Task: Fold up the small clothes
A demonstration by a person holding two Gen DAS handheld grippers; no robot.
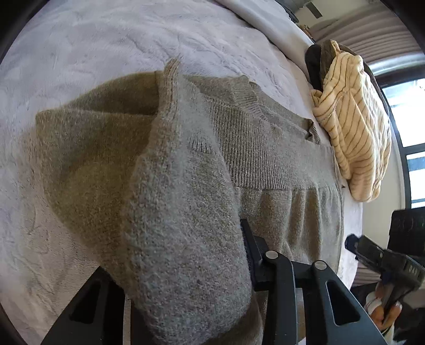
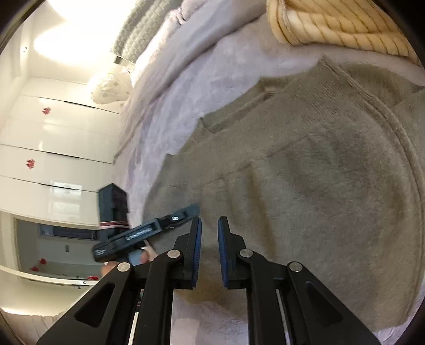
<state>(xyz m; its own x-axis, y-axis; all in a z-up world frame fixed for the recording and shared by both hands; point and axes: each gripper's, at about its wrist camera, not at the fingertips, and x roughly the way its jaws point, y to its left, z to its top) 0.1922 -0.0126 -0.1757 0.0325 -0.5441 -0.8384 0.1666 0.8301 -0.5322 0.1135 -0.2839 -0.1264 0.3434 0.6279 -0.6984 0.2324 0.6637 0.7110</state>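
A small grey-beige knit sweater [image 1: 265,148] lies spread on a pale fleece blanket [image 1: 106,42]. My left gripper [image 1: 239,252] is shut on a sleeve of the sweater [image 1: 186,212], which drapes over its fingers and hides the left one. In the right wrist view the sweater [image 2: 305,172] fills the middle. My right gripper [image 2: 209,233] is open and empty, just above the sweater's near edge. The left gripper [image 2: 183,212] shows there at the sweater's left edge. The right gripper shows in the left wrist view [image 1: 356,246] at the far right, off the bed's edge.
A cream, brown-striped garment [image 1: 353,124] lies bunched beside the sweater, over dark clothes [image 1: 316,63]; it also shows in the right wrist view [image 2: 340,24]. White wardrobe doors [image 2: 53,138] stand beyond the bed's edge. A window [image 1: 409,111] is at the right.
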